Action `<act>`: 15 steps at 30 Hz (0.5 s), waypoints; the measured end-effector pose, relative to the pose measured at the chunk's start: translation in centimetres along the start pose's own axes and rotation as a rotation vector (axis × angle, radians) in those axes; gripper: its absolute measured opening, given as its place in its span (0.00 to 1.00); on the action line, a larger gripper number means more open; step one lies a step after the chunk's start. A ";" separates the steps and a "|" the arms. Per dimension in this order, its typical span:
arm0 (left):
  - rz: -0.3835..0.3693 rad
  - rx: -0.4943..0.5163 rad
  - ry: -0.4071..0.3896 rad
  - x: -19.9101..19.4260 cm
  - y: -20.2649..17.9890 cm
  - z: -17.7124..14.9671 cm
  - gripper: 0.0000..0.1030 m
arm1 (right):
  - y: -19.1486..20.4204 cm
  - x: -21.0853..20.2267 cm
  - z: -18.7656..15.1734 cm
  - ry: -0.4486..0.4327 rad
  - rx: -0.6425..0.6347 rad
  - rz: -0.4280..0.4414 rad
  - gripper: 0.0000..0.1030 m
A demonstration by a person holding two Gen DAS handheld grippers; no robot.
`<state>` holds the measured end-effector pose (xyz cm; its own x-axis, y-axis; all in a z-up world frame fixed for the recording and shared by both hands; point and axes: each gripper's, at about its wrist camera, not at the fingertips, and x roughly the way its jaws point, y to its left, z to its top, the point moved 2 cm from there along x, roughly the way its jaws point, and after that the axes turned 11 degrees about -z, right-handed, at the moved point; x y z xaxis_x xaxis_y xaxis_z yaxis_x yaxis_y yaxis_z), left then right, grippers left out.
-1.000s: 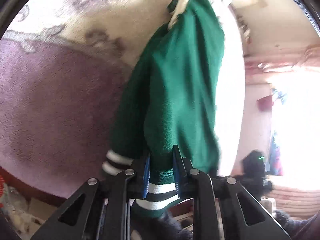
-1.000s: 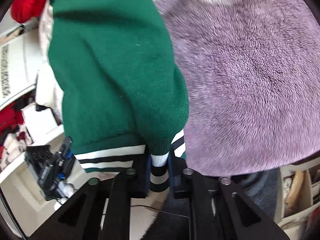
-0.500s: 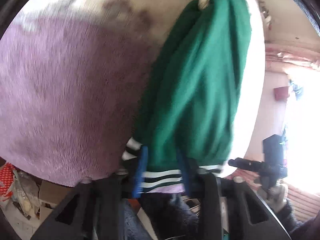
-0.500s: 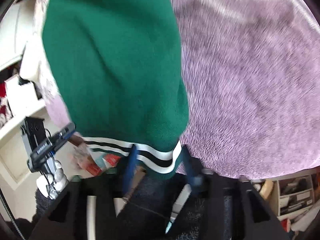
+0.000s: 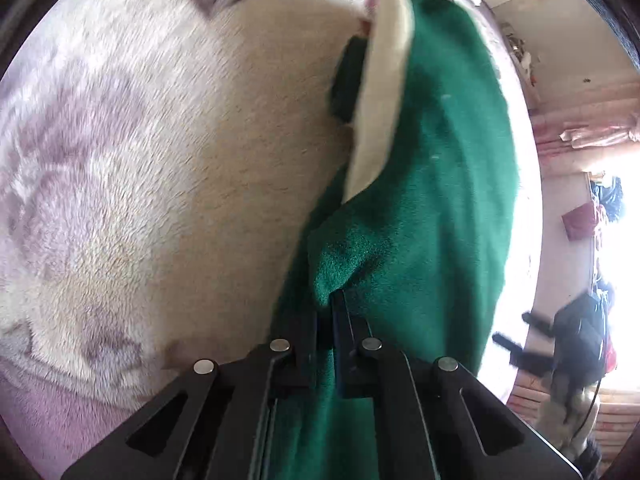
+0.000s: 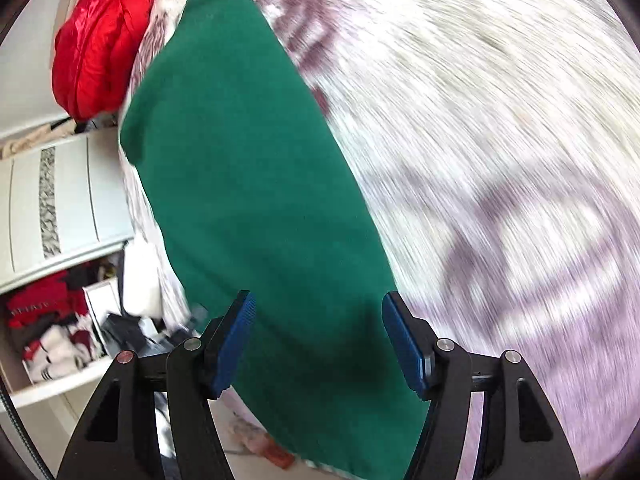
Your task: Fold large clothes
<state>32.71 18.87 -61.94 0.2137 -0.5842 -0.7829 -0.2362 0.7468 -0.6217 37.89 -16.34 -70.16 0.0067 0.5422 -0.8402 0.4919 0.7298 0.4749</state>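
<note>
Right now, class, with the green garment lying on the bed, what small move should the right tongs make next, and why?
Probably close the right tongs on the green garment beneath them: they stand open over it, while the left tongs already pinch a fold.

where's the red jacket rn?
Right wrist view, upper left: the red jacket is bunched beside the far end of the green garment, above the white drawer unit.

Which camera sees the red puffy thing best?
The right wrist view. The red puffy jacket sits clear at the upper left, beside the green sweater. The left wrist view doesn't show it at all.
</note>
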 end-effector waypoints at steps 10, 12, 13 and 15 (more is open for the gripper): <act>-0.046 -0.042 0.081 -2.6 -0.2 -0.5 0.14 | 2.8 2.4 3.4 0.005 -0.216 -0.312 0.65; -0.131 -0.087 0.121 -4.0 -0.5 -2.6 0.43 | 2.9 1.2 1.2 0.066 -0.216 -0.262 0.66; -0.153 -0.093 0.125 -4.5 -0.5 -3.7 0.51 | 2.0 0.3 -0.1 0.106 -0.210 -0.234 0.66; -0.179 -0.109 0.153 -5.7 -0.4 -7.4 0.62 | 0.0 -0.6 -3.8 0.183 -0.183 -0.188 0.66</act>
<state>24.59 19.54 -57.37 0.1173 -0.7513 -0.6495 -0.3097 0.5937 -0.7427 34.61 -15.06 -68.70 -0.2344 0.4446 -0.8645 0.3050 0.8780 0.3689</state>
